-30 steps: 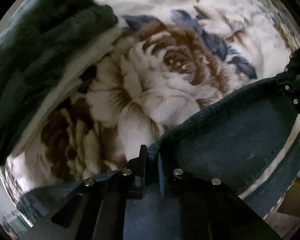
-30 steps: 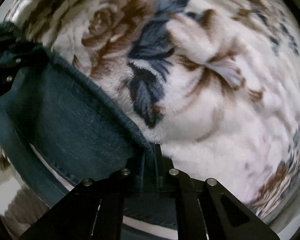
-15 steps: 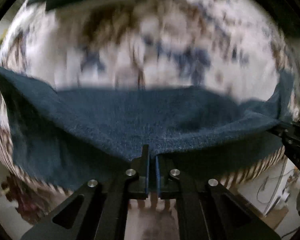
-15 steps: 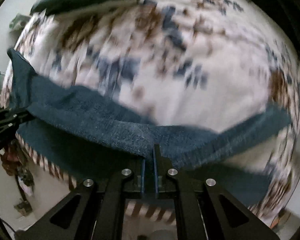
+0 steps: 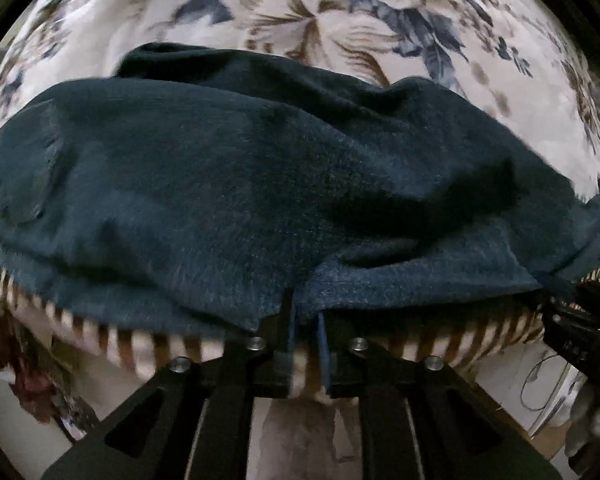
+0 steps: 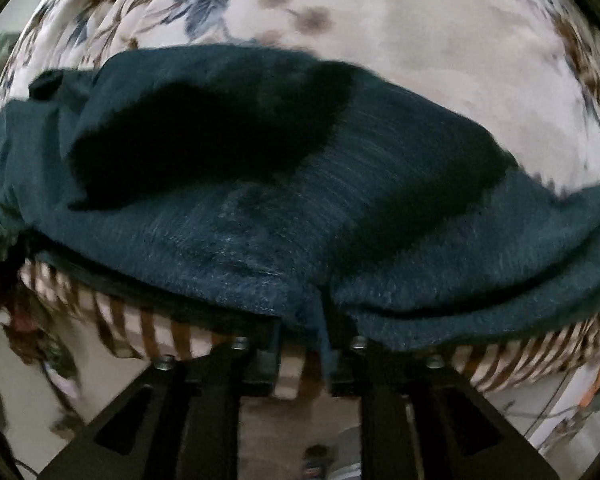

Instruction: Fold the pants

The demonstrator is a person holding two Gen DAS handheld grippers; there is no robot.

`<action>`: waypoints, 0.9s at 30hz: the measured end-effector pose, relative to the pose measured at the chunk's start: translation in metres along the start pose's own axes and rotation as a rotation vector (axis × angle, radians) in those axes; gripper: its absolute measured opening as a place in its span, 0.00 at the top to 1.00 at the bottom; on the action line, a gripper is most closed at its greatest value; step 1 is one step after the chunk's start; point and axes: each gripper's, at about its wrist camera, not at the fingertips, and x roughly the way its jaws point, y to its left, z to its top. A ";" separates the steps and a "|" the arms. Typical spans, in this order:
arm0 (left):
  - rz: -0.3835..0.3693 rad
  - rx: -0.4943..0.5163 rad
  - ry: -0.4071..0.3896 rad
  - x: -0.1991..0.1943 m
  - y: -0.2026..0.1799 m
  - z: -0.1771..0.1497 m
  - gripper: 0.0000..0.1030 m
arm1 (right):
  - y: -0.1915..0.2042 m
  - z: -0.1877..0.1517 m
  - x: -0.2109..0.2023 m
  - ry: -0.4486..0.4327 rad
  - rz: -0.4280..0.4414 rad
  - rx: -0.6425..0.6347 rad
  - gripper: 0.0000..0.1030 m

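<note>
The dark blue denim pants [image 5: 260, 184] lie bunched in a folded heap on the floral blanket, near its striped front edge. They also fill the right wrist view [image 6: 300, 200]. My left gripper [image 5: 305, 320] stands slightly parted at the pants' near edge, with a gap between its fingers and a little cloth lying at the tips. My right gripper [image 6: 304, 328] stands parted the same way, with a strip of denim hanging in the gap. The right gripper's black body shows at the far right of the left wrist view [image 5: 580, 320].
The bed carries a white blanket with brown and blue flowers [image 5: 340, 8] and a brown-striped fringe [image 5: 100, 336] at its front edge. Below the edge are the floor [image 6: 292, 432] and some cables [image 5: 548, 392] at the right.
Both grippers carried the pants' edge across the blanket and set it down on the rest of the garment. Both jaws, shut on the denim before, now stand parted.
</note>
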 end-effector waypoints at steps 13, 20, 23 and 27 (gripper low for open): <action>0.092 -0.149 -0.106 -0.053 -0.038 -0.007 0.16 | -0.203 -0.047 -0.075 -0.209 0.224 0.793 0.07; 0.142 -0.065 -0.095 -0.012 -0.087 0.008 0.16 | -0.312 -0.062 -0.038 -0.258 0.303 1.062 0.95; 0.154 -0.020 -0.110 -0.003 -0.105 0.013 0.16 | -0.307 -0.061 -0.051 -0.341 0.243 1.007 0.96; 0.141 -0.027 -0.104 0.002 -0.111 0.014 0.16 | -0.305 -0.076 -0.093 -0.516 0.202 0.952 0.96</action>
